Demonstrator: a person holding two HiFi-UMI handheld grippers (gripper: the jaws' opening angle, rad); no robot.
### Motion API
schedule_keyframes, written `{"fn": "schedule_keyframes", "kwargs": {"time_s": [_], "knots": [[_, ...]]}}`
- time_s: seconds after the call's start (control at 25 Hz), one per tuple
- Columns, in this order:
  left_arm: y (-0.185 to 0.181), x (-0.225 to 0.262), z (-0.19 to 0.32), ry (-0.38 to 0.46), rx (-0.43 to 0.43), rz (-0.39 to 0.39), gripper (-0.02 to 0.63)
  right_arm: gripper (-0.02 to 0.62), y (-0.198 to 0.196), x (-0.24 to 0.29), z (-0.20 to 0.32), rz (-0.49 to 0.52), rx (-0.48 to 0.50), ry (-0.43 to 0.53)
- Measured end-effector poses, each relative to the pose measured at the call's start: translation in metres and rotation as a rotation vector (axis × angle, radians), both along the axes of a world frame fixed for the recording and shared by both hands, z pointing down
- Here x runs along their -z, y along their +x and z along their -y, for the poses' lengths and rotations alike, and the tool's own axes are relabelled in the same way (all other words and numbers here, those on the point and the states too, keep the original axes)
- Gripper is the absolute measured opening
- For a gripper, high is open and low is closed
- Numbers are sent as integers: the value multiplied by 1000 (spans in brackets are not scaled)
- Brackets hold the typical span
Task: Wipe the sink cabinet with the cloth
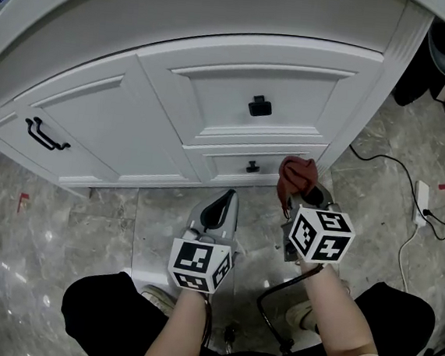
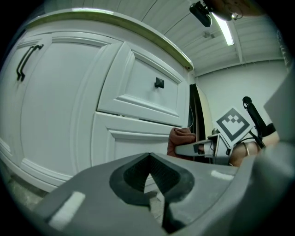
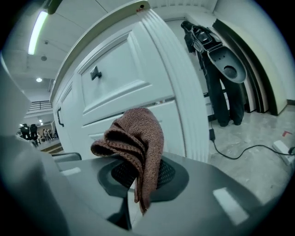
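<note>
The right gripper [image 3: 137, 186] has its jaws closed tight on the cloth [image 3: 136, 138], a brown knitted piece. Its bunched folds rise above the jaw tips and one edge hangs down in the slit between them. Just ahead of these jaws stands the white sink cabinet [image 1: 133, 133]. The cloth is close to the cabinet's right corner post [image 3: 182, 101], but I cannot tell whether it touches. Up and to the left of the jaws is the upper drawer with its black knob [image 3: 96, 73]. The lower drawer front lies directly behind the cloth.

The left gripper [image 2: 150, 159] has its jaws together, tips meeting with nothing between them. Ahead of these jaws is the lower drawer front, and above it the upper drawer. Far to their left is the cabinet door with a black bar handle [image 2: 25, 62]. To the right of these jaws, at about their height, the right gripper's jaws point at the cabinet with the cloth at their tips.

From the head view the two grippers are side by side over the grey marbled floor [image 1: 60, 236]. The left jaws are further back from the cabinet than the right jaws. To the right of the right jaws, well apart, a white power strip [image 1: 422, 202] and its black cable lie on the floor.
</note>
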State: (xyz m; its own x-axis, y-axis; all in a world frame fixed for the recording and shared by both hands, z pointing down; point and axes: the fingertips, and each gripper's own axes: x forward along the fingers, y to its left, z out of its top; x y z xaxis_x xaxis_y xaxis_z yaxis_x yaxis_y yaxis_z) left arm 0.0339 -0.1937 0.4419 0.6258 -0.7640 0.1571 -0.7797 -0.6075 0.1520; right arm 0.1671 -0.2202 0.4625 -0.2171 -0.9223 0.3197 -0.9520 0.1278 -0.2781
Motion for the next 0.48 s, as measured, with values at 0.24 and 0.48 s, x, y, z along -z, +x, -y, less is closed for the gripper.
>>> {"fn": "schedule_keyframes", "kwargs": {"time_s": [0.24,0.48], "knots": [[-43,-9,0,-11,67,22,0,78,-82,-26,0,9,151,-37],[-92,-17,0,-25,146,33,0,78,-158,-32,16,38,269,-33]]}}
